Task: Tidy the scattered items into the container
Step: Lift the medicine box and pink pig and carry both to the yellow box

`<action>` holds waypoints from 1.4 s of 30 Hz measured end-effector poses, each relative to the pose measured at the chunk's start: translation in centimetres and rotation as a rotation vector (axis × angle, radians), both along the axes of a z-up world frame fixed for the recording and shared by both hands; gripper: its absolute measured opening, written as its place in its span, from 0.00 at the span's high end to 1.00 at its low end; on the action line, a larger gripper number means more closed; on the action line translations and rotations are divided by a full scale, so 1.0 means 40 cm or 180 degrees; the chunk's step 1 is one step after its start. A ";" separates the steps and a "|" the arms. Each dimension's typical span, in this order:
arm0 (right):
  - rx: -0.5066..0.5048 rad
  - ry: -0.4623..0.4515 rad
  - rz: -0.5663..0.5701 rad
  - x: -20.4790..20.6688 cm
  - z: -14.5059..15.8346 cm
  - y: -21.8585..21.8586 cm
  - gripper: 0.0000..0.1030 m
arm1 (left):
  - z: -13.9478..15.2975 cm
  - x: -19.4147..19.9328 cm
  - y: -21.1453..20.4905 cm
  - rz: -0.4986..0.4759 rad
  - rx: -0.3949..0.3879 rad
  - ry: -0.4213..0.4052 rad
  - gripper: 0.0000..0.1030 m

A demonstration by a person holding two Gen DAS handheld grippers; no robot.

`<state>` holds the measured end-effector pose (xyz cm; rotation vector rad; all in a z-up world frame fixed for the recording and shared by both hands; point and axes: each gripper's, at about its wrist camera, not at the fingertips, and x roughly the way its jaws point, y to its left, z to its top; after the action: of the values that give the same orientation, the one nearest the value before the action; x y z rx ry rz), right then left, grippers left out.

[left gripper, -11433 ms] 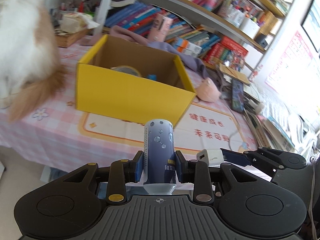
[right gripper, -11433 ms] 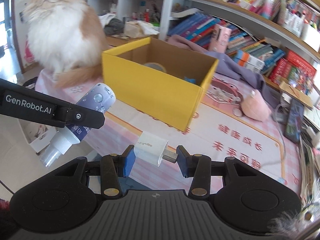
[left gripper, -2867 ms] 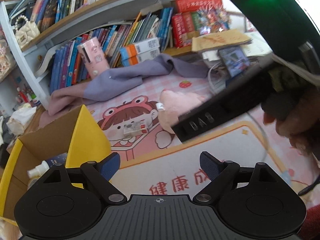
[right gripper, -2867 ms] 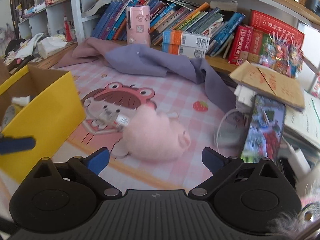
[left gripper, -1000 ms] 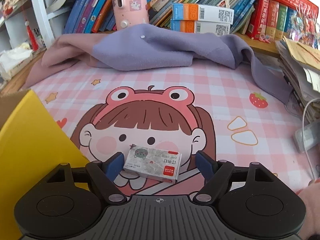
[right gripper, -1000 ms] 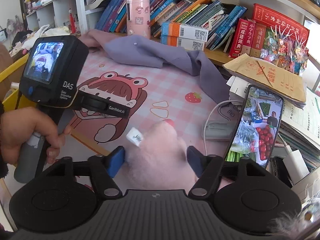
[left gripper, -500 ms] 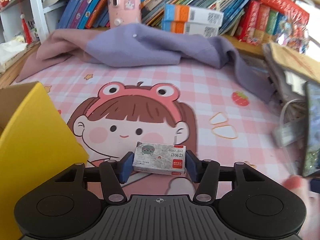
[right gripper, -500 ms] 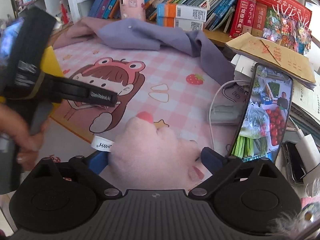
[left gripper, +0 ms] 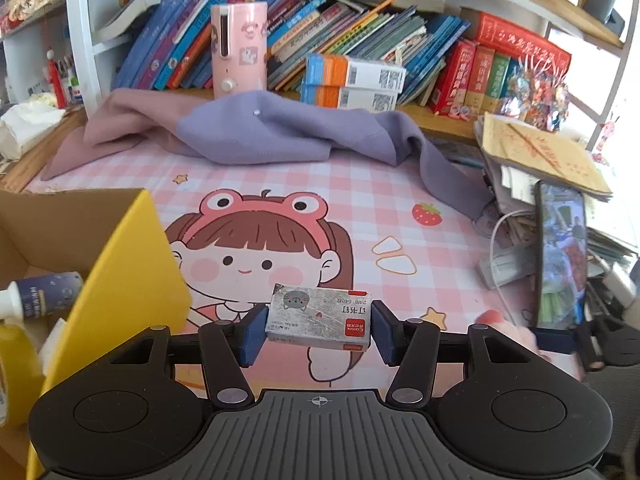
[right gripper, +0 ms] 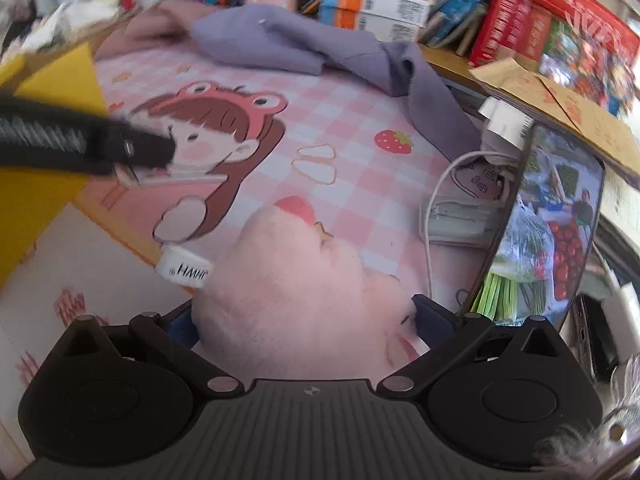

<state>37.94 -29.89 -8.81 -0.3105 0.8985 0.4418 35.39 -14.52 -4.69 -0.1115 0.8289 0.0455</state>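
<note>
The left tool is clamped on a small grey box of staples, its blue pads pressed against the two short ends, and the box hangs clear above the cartoon girl printed on the pink checked mat covering the tabletop. Just left of it stands the yellow cardboard box. Only the left wrist view looks into this container, where a blue spray bottle lies on its side. This view also takes in the whole back of the scene: a purple cloth bunched against a shelf of books, with a pink canister upright among them.

The right wrist view shows what the left one catches only as a pink sliver at its right edge: a pink plush toy lying on the mat, filling the space between the spread fingers of the right tool. That tool's jaws are opening, and the toy sits between them, though whether the pads touch its fur cannot be told. A white label sticks out from the toy's left side. The left tool crosses the upper left of this view as a dark blur. To the right a phone stands propped upright with its screen lit, and a white cable runs beside it.
</note>
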 end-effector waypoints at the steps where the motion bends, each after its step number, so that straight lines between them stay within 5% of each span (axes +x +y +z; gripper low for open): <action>1: -0.0001 -0.0035 0.0027 -0.006 0.000 0.000 0.05 | 0.006 -0.007 -0.001 -0.0013 -0.0001 -0.0017 0.48; 7: 0.0107 -0.0149 -0.0012 -0.036 0.021 -0.017 0.19 | 0.037 -0.050 -0.008 -0.0083 0.0010 -0.0112 0.48; 23: 0.0247 -0.0351 -0.0182 -0.186 0.127 -0.040 0.15 | 0.087 -0.196 -0.009 -0.0325 -0.0072 -0.0313 0.48; 42: 0.0115 -0.0591 -0.0428 -0.463 0.219 0.054 0.15 | 0.150 -0.453 0.116 -0.0753 -0.0326 -0.0545 0.48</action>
<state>19.42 -27.75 -0.05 -0.2518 0.7243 0.2994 17.26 -9.89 1.31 -0.1114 0.6685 -0.2268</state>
